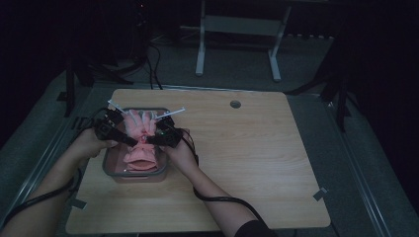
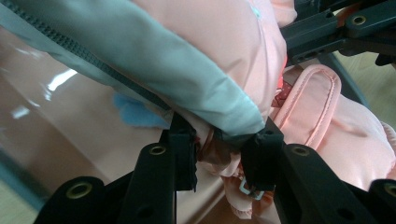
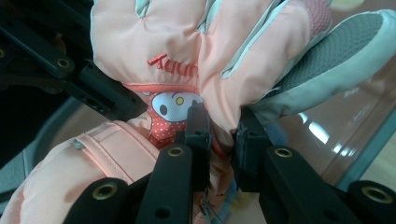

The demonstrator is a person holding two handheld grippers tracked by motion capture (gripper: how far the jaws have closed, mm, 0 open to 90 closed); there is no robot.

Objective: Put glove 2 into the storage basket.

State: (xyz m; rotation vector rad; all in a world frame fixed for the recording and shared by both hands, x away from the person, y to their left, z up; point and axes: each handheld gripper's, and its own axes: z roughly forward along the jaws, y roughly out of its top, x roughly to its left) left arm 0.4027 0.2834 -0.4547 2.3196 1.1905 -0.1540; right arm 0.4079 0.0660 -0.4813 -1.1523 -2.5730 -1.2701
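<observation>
High view – both grippers, left gripper [image 1: 132, 141] and right gripper [image 1: 150, 140], pinching the pink glove [image 1: 140, 143] over the tray [image 1: 111, 170] near the table's [image 1: 247, 163] left edge.

Dim light over a pale wooden table [image 1: 237, 163] with a round hole [image 1: 235, 104] near its far edge, grey floor [image 1: 316, 54] around it, a white metal frame [image 1: 237, 29] standing top centre, and black cables [image 1: 153, 64] trailing at upper left into darkness.
</observation>
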